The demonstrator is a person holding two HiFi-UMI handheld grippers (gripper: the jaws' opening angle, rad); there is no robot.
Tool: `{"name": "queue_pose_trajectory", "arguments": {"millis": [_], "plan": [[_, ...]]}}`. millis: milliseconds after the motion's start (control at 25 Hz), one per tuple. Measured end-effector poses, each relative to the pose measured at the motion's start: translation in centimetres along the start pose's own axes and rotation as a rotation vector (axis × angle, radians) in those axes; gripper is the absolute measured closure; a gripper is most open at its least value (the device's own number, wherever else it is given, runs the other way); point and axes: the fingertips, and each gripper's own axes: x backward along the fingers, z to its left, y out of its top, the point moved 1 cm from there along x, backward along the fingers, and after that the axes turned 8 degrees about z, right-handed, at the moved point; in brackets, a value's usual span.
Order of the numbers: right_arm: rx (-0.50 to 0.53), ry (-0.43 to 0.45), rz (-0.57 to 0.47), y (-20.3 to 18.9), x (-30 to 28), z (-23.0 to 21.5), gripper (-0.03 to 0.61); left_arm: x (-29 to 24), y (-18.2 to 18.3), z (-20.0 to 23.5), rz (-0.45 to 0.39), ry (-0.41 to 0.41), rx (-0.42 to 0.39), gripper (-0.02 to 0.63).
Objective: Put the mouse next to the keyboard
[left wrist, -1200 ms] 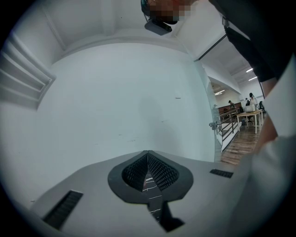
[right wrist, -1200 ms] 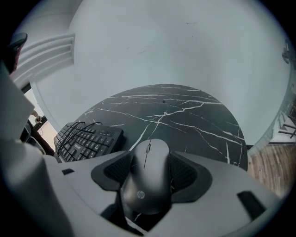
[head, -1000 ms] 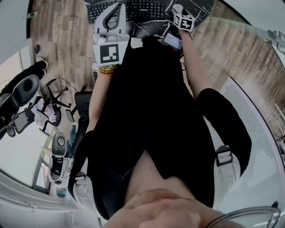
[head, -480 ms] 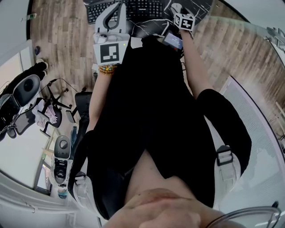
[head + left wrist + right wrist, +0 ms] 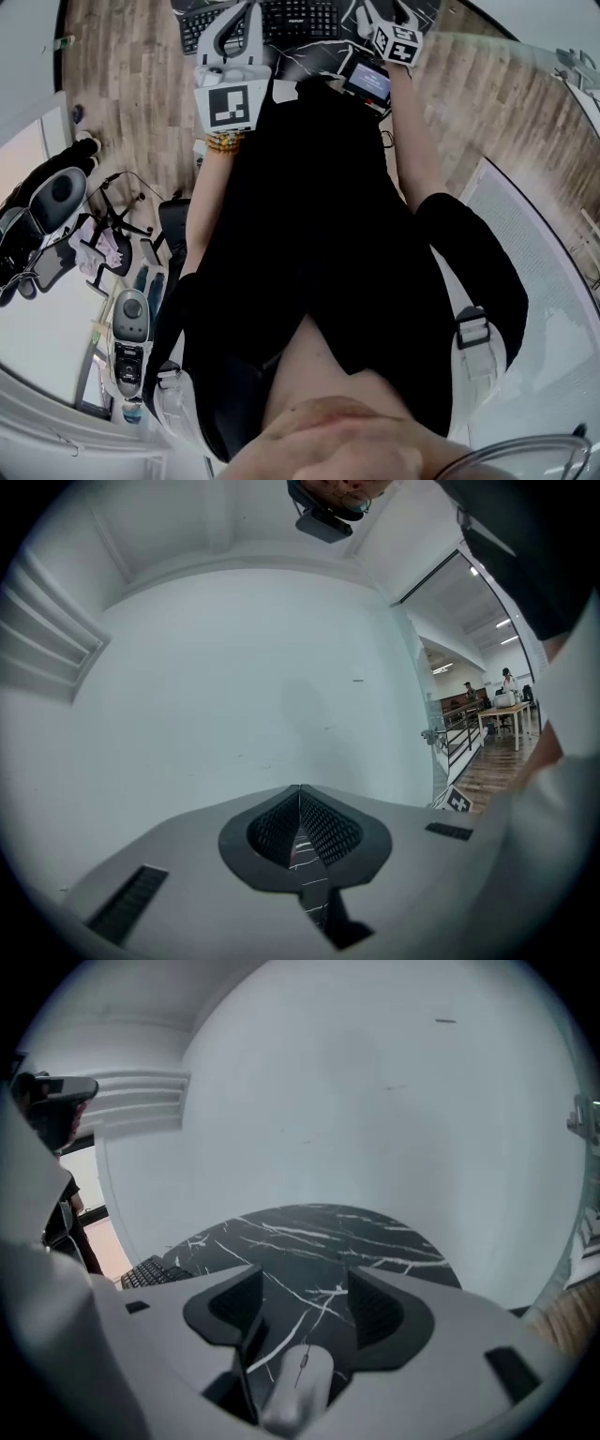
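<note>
Over the marble table [image 5: 309,1227], your right gripper [image 5: 305,1302] has advanced, jaws spread astride the mouse [image 5: 298,1387], unclamped; left gripper [image 5: 300,825] closed, empty. Move to keyboard [image 5: 150,1274] pending.

Head view steeply down, gripper views forward at wall [image 5: 234,667], marble table [image 5: 309,1232] shared

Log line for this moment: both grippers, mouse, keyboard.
left gripper: shut, empty | right gripper: open, mouse between jaws | keyboard: left of mouse, apart from it | surface: black marble table
</note>
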Motion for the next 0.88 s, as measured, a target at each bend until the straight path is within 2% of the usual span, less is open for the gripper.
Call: {"name": "queue_pose_trajectory", "arguments": {"millis": [200, 480, 680, 880], "plan": [[0.096, 0.037, -0.135, 4.6, 2.4, 1.8, 0.299, -0.4, 0.5, -0.3, -0.012, -0.006, -0.006, 0.6], [0.113, 0.028, -0.225, 7.8, 5.1, 2.6, 0.299, -1.0, 1.3, -0.7, -0.045, -0.027, -0.011, 0.6], [0.133, 0.073, -0.307, 10.2, 8.0, 4.0, 0.299, -1.3, 2.0, -1.3, -0.068, -0.039, -0.013, 0.6], [0.165, 0.067, -0.383, 12.7, 10.9, 4.9, 0.299, -1.6, 2.6, -1.9, -0.085, -0.047, -0.022, 0.6]]}}
